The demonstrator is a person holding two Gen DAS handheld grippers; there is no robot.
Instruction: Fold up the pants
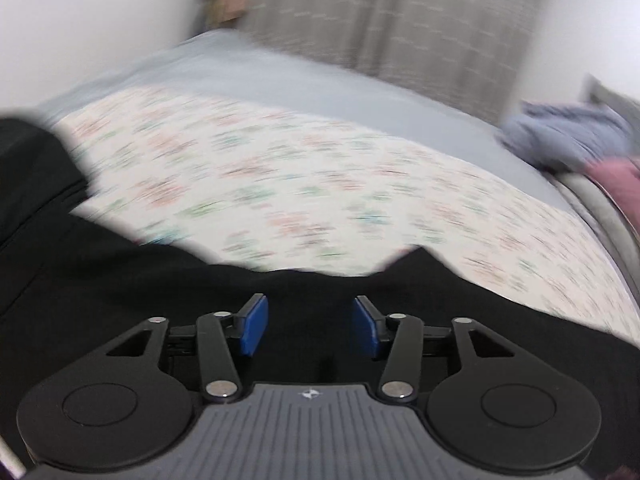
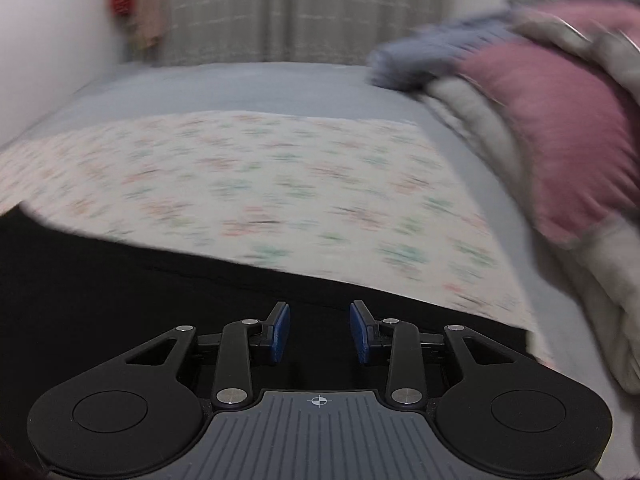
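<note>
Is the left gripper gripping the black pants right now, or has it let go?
Apart. The left wrist view shows the left gripper open, blue pads spread, with the black pants below and nothing pinched.

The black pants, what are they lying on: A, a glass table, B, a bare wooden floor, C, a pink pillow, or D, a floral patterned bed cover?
D: the black pants lie spread over the white floral cover, with the pink pillow apart at the right.

Soft, even indoor light, heavy motion blur.
Your floral bedspread [image 1: 304, 184] and pink pillow [image 2: 560, 136] smear sideways; only each gripper's body stays sharp, fisheye bends the edges, corners go dark.
</note>
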